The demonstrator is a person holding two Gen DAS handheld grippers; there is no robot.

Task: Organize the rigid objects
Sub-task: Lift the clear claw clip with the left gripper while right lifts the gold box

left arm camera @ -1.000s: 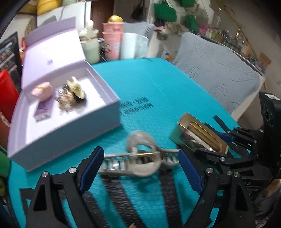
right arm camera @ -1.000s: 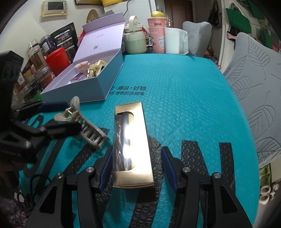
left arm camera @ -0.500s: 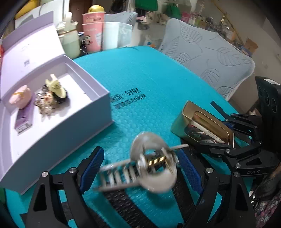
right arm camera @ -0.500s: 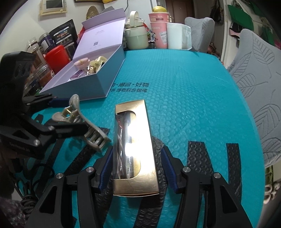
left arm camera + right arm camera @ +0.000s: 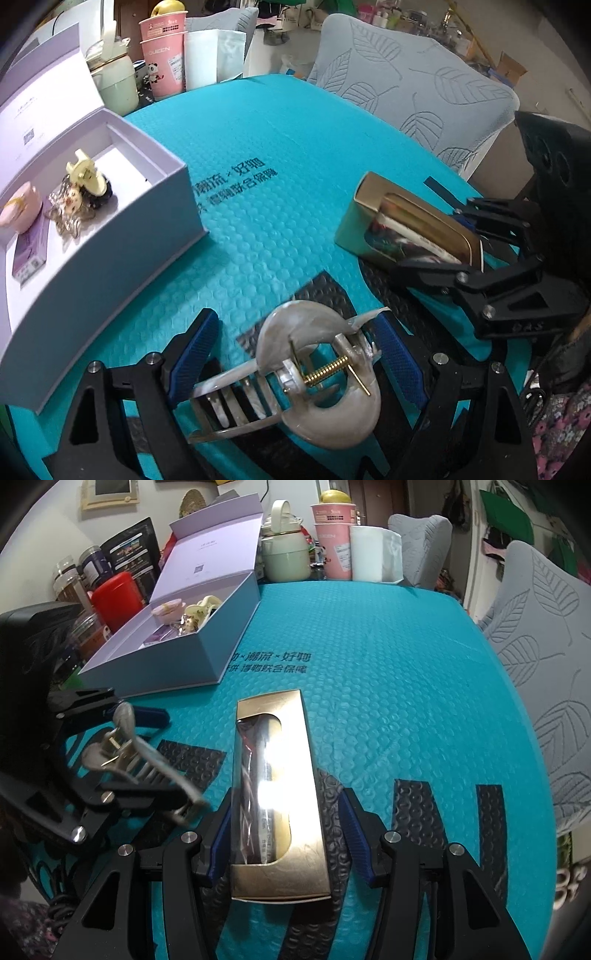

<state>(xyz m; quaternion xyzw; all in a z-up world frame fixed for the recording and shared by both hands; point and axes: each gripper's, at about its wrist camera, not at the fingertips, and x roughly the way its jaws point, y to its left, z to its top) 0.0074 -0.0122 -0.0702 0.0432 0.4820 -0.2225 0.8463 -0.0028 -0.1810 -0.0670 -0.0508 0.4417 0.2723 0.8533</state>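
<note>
The left gripper (image 5: pixel 295 363) is spread wide around a pearly beige plastic claw hair clip (image 5: pixel 295 384) with a brass spring; the clip sits tilted between the blue-padded fingers (image 5: pixel 192 354), its teeth against the left pad, though whether it is truly pinched or only resting there I cannot tell. The right gripper (image 5: pixel 286 843) is partly open around the near end of a long gold cardboard box with a clear window (image 5: pixel 275 790); its left pad touches the box, the right pad stands just off it. Both rest over a teal bubble-textured mat (image 5: pixel 280 206). Beyond, an open lilac gift box (image 5: pixel 110 236) holds a pale yellow hair clip (image 5: pixel 85 175) and a pink round case (image 5: pixel 20 212).
</note>
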